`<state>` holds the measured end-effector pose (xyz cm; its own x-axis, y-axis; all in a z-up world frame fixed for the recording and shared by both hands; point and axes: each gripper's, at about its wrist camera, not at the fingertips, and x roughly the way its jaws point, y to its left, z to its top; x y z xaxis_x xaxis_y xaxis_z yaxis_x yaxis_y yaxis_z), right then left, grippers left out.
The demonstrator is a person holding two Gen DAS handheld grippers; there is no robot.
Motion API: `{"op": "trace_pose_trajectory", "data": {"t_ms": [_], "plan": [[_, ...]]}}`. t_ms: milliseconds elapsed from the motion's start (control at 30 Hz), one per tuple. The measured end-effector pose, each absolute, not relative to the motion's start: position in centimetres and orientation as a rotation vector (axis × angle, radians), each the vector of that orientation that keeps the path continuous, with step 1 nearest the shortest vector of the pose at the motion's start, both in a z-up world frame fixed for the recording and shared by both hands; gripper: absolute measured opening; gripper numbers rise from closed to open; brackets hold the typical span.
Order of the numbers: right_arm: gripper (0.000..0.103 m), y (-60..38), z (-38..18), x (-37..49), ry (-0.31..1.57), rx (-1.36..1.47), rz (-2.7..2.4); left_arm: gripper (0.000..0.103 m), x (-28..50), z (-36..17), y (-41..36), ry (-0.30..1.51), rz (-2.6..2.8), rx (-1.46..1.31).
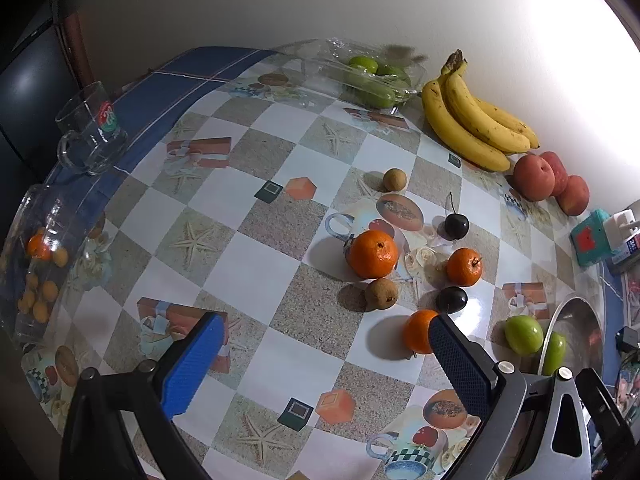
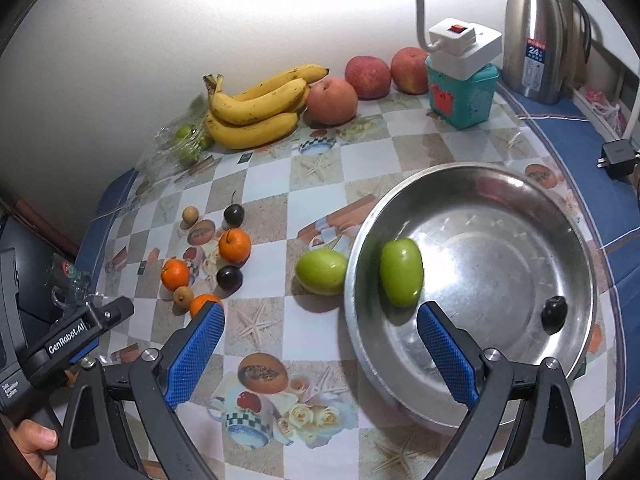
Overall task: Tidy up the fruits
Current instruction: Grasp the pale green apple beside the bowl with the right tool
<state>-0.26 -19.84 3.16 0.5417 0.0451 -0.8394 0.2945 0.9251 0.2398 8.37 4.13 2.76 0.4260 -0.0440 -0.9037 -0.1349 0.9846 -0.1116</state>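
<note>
A steel bowl point(image 2: 500, 260) sits on the right of the table and holds a green fruit point(image 2: 401, 272) and a small dark fruit point(image 2: 554, 311). Another green fruit point(image 2: 321, 271) lies just outside the bowl's left rim. My right gripper point(image 2: 320, 310) hovers open in front of them, empty. Three oranges point(image 1: 372, 254) point(image 1: 464, 266) point(image 1: 418, 331), two dark cherries point(image 1: 457, 226) point(image 1: 451, 299) and two brown longans point(image 1: 395, 179) point(image 1: 381, 293) lie loose mid-table. My left gripper point(image 1: 325, 322) is open and empty, its right finger just in front of the nearest orange.
Bananas point(image 1: 476, 120), red apples point(image 1: 534, 178) and a clear box of green fruits point(image 1: 376, 76) line the wall. A glass mug point(image 1: 90, 132) and a glass container point(image 1: 40, 272) with small orange fruits stand at the left edge. A teal box point(image 2: 462, 92) and a thermos point(image 2: 540, 32) stand back right.
</note>
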Motion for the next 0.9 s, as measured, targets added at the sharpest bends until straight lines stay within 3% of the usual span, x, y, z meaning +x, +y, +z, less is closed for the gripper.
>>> {"op": "trace_pose_trajectory", "data": {"t_ms": [900], "plan": [[0.097,-17.5,2.3,4.3,1.033,0.094,-0.128,0.103,9.9,1.5,3.1,1.178,0.018,-0.172]]}}
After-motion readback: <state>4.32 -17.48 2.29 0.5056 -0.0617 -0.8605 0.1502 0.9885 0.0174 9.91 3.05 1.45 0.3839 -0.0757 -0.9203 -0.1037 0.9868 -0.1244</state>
